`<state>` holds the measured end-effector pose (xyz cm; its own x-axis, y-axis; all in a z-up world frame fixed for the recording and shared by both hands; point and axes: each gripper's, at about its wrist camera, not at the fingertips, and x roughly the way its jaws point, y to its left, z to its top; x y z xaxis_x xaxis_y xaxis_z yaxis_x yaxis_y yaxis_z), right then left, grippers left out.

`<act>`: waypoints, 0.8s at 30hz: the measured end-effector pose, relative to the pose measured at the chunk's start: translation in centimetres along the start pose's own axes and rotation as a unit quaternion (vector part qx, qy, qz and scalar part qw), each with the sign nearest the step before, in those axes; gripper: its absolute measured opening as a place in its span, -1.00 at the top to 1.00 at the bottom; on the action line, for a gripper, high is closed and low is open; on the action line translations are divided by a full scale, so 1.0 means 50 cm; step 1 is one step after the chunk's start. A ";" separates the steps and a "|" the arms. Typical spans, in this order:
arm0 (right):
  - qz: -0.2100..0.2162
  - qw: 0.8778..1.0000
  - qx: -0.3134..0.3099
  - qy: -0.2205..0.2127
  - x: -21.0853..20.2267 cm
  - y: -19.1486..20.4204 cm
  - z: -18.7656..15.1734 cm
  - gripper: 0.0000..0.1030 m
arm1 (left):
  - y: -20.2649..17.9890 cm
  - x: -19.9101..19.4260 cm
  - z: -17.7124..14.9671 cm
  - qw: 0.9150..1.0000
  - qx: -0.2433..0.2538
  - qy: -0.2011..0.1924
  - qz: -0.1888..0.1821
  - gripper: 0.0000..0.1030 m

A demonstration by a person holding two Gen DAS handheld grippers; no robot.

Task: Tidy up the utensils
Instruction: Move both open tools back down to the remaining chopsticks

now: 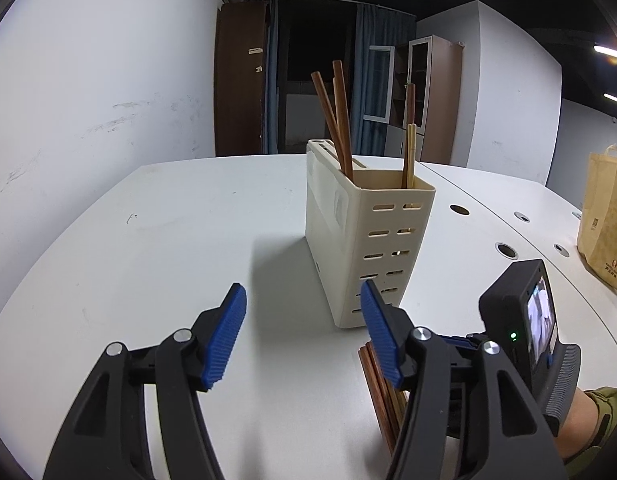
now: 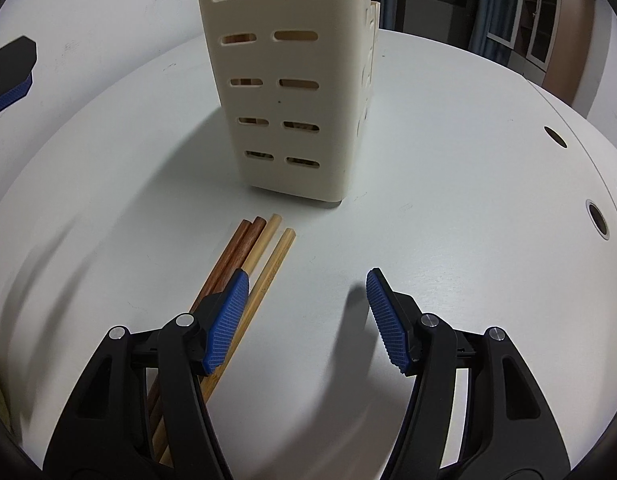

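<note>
Four loose chopsticks (image 2: 244, 276) lie lower left on the white table (image 2: 448, 220), below the cream holder (image 2: 284, 80); both the left gripper (image 1: 304, 336) and right gripper (image 2: 304, 320) gape, grasping nothing.

We note a cream slotted utensil holder (image 2: 284, 80) standing upright on the desk (image 2: 448, 240), holding dark and pale chopsticks (image 1: 340, 116) leaning inside, while four loose chopsticks (image 2: 264, 252), two dark, two pale, lie side by side just before its base.
</note>
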<state>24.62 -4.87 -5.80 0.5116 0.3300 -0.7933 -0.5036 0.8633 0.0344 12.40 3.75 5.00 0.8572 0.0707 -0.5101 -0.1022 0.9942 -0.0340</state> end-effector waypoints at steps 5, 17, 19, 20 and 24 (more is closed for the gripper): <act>-0.007 1.000 -0.003 0.007 0.002 0.005 0.000 -0.12 | 0.000 0.009 -0.002 1.000 0.003 0.008 0.003 -0.14; 0.007 1.000 -0.014 0.009 -0.020 -0.003 0.000 0.54 | -0.012 0.103 -0.045 0.992 0.010 0.120 -0.029 -0.14; 0.009 1.000 -0.014 0.008 -0.021 -0.007 -0.001 0.61 | -0.018 0.122 -0.058 0.989 0.013 0.142 -0.037 -0.14; 0.010 1.000 -0.014 0.008 -0.022 -0.009 -0.001 0.65 | -0.020 0.127 -0.062 0.988 0.014 0.148 -0.039 -0.14; 0.019 1.000 -0.005 0.008 -0.024 -0.017 0.000 0.71 | -0.038 0.151 -0.085 0.983 0.029 0.176 -0.043 -0.14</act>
<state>24.45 -6.00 -4.88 0.4809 0.3556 -0.8015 -0.5296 0.8463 0.0577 16.94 2.06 -2.45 0.6328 -0.0362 -0.7734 0.0001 0.9989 -0.0467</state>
